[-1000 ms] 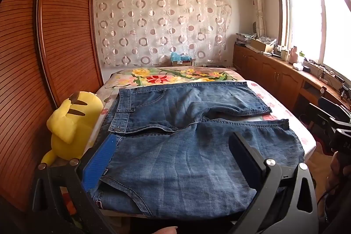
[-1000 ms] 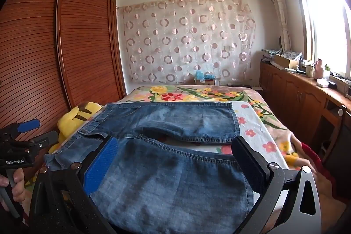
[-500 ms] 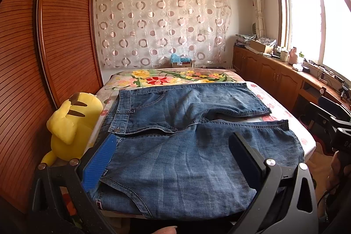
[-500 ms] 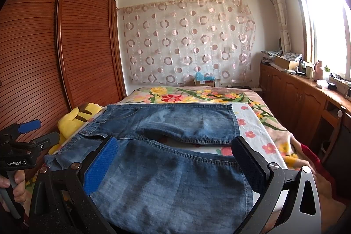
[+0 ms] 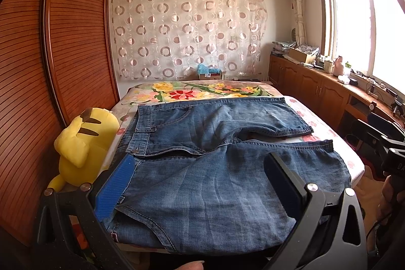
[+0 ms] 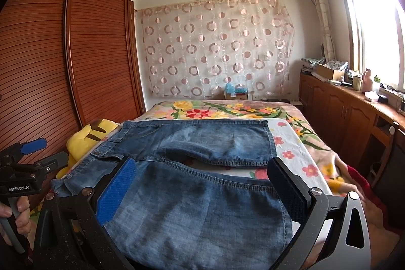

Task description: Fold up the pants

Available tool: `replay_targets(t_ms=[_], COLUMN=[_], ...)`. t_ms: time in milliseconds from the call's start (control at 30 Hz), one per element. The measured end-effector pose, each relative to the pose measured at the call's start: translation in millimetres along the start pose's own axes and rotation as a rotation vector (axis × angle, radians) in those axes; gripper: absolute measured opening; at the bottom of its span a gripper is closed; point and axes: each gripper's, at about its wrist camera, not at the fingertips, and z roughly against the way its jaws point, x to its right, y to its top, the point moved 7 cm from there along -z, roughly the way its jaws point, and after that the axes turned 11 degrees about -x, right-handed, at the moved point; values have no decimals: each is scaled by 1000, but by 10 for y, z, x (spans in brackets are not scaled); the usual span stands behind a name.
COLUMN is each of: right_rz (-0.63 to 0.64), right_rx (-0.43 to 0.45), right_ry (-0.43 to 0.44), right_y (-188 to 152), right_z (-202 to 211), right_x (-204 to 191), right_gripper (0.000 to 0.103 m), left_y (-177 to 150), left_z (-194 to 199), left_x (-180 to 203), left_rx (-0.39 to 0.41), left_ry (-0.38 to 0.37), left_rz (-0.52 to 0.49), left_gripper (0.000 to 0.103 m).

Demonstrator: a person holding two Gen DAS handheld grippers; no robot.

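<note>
Denim pants (image 5: 202, 168) spread flat on floral bed (image 5: 202, 90); left tongs (image 5: 197, 186), right tongs (image 6: 200, 191) wide, empty, near edge.

Bright daylight glare from the window (image 5: 364, 24), fisheye-bent edges.

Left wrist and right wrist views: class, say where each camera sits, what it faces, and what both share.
Left wrist: on the open left gripper, near the waistband, facing the jeans; right gripper at right edge.
Right wrist: on the open right gripper, over the near leg's hem; left gripper at left edge.
Shared: jeans, yellow plush toy, bed.
</note>
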Motion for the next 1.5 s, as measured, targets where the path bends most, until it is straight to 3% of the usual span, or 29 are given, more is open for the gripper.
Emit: replay_targets(t_ms=[1300, 1500], right_rz=[-1, 2], right_rx=[1, -14], right_ry=[5, 4], right_y=[-9, -39], right_z=[8, -47], right_x=[-14, 29], right_gripper=[103, 103], left_y=[145, 163], left_z=[149, 146], left_x=[-24, -77], left_rx=[17, -14], left_ry=[-3, 1], left_rz=[1, 0], left_gripper=[102, 102])
